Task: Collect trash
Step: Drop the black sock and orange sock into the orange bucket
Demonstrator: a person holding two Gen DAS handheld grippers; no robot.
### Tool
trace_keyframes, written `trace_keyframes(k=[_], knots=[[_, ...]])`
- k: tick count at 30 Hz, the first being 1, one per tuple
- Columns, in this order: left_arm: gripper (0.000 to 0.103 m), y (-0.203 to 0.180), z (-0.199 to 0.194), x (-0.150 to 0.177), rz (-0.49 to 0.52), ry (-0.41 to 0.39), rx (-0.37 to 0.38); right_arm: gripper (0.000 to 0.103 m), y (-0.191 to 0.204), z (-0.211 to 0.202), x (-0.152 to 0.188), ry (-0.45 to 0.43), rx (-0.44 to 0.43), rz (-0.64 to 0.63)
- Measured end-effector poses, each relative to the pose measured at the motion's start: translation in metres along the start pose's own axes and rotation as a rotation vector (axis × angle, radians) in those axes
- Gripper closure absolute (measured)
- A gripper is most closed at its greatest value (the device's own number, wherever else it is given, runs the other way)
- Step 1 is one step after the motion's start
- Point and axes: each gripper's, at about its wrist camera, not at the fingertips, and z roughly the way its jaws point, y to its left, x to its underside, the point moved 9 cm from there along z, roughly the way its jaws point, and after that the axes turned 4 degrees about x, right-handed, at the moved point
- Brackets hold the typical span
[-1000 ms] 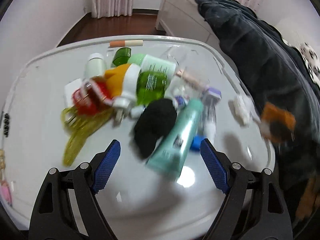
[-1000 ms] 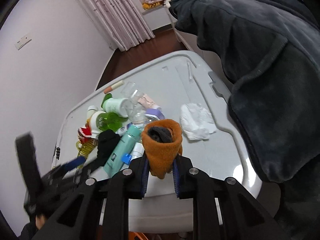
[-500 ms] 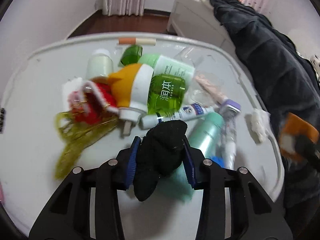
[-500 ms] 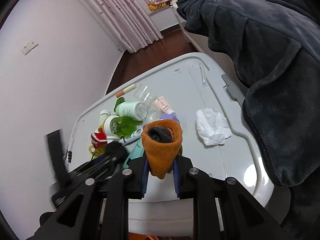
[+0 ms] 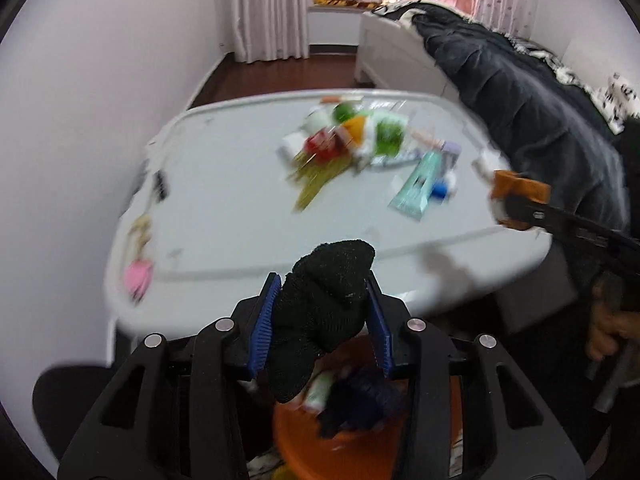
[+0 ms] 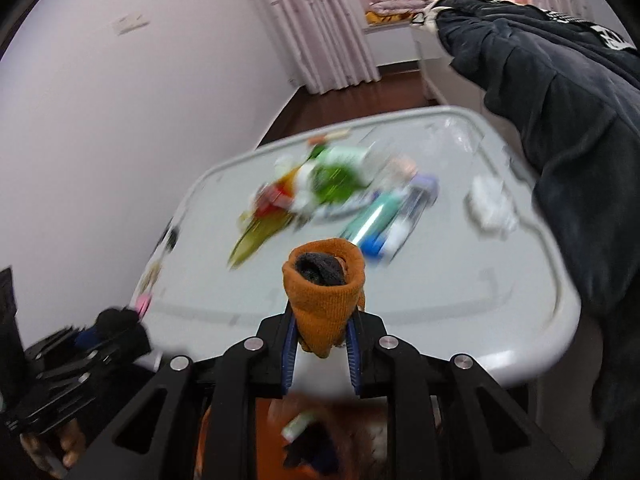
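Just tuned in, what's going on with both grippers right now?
The left gripper is shut on a black sock, held off the white table above an orange bin that already has things in it. The right gripper is shut on an orange sock. Bottles and tubes remain piled on the table.

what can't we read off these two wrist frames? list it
- Clutter pile on the white table: motion-blurred in both views; labels and item edges unreadable.
- Orange bin: left wrist view, mostly behind the left tongs and black sock; contents smeared.
- Right tongs, orange sock: dark bundle inside it unidentifiable.
- White wad: blurred; material unclear.
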Motion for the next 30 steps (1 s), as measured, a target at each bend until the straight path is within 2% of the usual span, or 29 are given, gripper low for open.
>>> trace_keyframes(k=[4, 7, 9, 12, 17, 19, 21, 23, 26, 30], knots=[[0.062, 0.003, 0.0, 0.044, -0.019, 0.025, 0.013, 0.082, 0.041, -0.016, 0.055, 0.06, -0.014, -0.105], [0.062, 0.001, 0.021, 0.078, -0.062, 0.101, 0.045, 0.082, 0.066, -0.009, 0.097, 0.134, -0.007, -0.189], [0.062, 0.005, 0.033, 0.094, -0.093, 0.164, 0.066, 0.082, 0.069, 0.001, 0.116, 0.178, 0.016, -0.214], [0.062, 0.011, 0.045, 0.106, -0.134, 0.229, 0.093, 0.082, 0.06, 0.019, 0.14, 0.263, 0.024, -0.17], [0.062, 0.007, 0.051, 0.111, -0.139, 0.262, 0.103, 0.081, 0.051, 0.02, 0.141, 0.276, 0.027, -0.127], [0.06, 0.003, 0.051, 0.113, -0.128, 0.267, 0.101, 0.076, 0.05, 0.022, 0.144, 0.291, 0.025, -0.125], [0.053, 0.002, 0.051, 0.112, -0.111, 0.272, 0.086, 0.062, 0.049, 0.024, 0.146, 0.3, 0.035, -0.122], [0.031, 0.003, 0.05, 0.112, -0.094, 0.276, 0.054, 0.06, 0.048, 0.024, 0.142, 0.288, 0.03, -0.113], [0.027, 0.004, 0.048, 0.11, -0.093, 0.266, 0.049, 0.059, 0.041, 0.022, 0.128, 0.266, 0.019, -0.076], [0.026, 0.004, 0.051, 0.108, -0.098, 0.271, 0.055, 0.059, 0.015, 0.025, 0.079, 0.21, 0.052, 0.01]])
